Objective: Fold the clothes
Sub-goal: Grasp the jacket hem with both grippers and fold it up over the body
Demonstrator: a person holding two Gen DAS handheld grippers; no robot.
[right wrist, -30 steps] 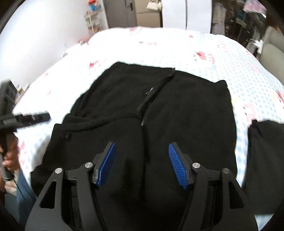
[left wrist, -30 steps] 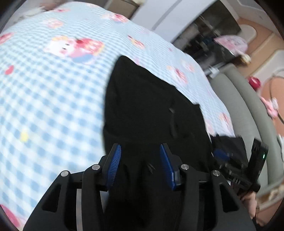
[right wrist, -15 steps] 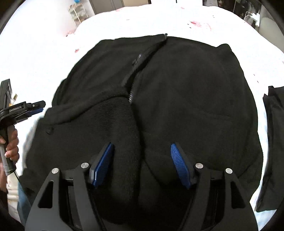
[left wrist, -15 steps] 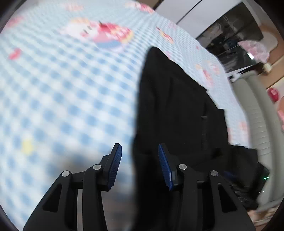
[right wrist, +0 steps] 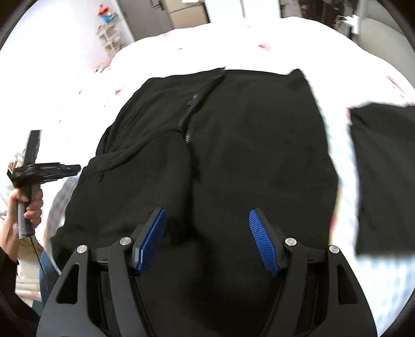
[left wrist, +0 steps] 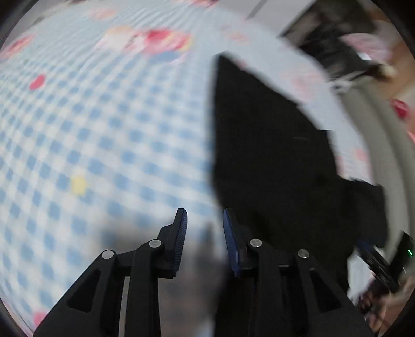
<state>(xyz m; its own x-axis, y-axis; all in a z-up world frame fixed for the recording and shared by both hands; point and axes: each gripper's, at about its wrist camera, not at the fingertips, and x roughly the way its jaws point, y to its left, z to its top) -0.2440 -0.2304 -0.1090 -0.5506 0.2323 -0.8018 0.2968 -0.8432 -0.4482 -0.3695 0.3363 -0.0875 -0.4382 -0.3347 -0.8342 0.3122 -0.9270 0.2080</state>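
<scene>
Bed w/ blue checked sheet (left wrist: 85,134), grey doors (right wrist: 166,13) behind

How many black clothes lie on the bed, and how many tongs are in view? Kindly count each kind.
Black zip jacket: 1
Other black garment: 1
Tongs, left tongs and right tongs: 2
Total: 4
</scene>
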